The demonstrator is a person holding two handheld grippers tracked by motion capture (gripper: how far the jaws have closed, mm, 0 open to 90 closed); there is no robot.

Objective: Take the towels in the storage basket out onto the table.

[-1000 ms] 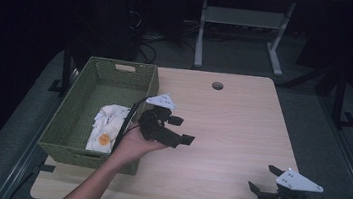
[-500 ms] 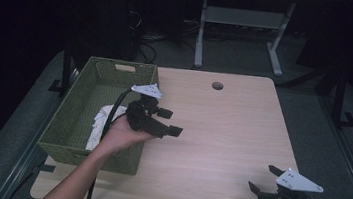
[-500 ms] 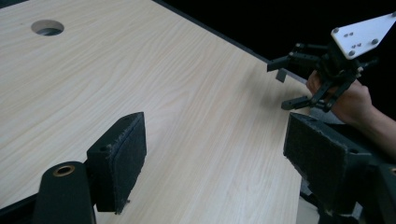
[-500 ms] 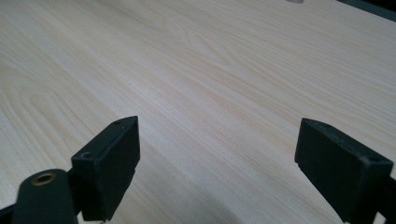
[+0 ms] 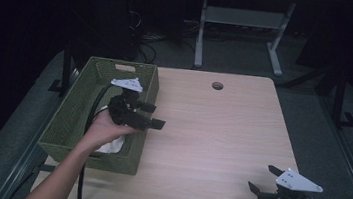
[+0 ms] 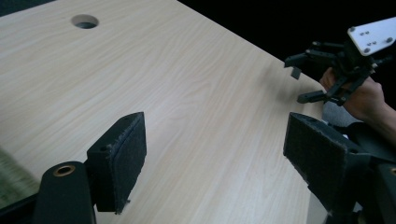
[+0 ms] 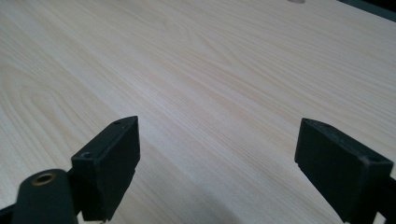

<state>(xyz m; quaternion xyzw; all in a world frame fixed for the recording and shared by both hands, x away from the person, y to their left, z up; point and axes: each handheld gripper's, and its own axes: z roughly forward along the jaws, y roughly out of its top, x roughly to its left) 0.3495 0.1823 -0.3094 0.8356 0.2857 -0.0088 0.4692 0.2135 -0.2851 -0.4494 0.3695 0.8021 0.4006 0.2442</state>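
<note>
A: Left hand-held gripper [image 5: 148, 115] hung over the green basket [image 5: 73, 113]'s right wall, jaws spread and empty, pointing out across the tabletop [image 5: 211, 133].

B: And the white packet [image 5: 111, 145]?

A: Down in the basket, below and behind that gripper, toward the near end. Left was far nearer; the right hand-held gripper [image 5: 263, 179], also spread, sat at the near right corner.

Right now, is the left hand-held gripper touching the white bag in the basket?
Apart: the left gripper view shows the left hand-held gripper open over bare table, nothing between the jaws.
</note>
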